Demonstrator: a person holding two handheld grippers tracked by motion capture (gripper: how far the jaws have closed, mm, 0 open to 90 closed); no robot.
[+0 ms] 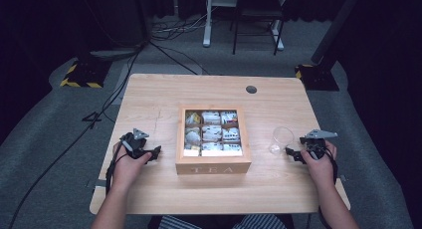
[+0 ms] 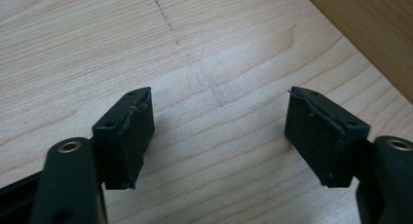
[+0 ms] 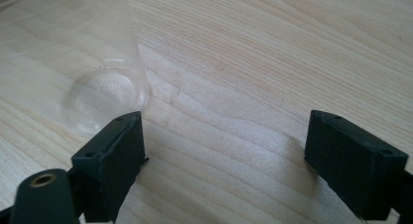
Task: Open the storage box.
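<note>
My left gripper (image 1: pixel 141 148) and right gripper (image 1: pixel 309 148): both black, each topped with a grey three-cornered plate, a black cable trailing back along each forearm. Forearms bare, no sleeves. Striped cloth, dark and light, at my lap along the bottom edge of the high view. Up close, my jaws are blocky black pads (image 2: pixel 127 136) on black arms, two small screw holes on each pad's top face. A brass-coloured rivet (image 2: pixel 69 146) sits at each arm's pivot. Pad edges look worn, rubber facing lifting slightly at the tips.
</note>
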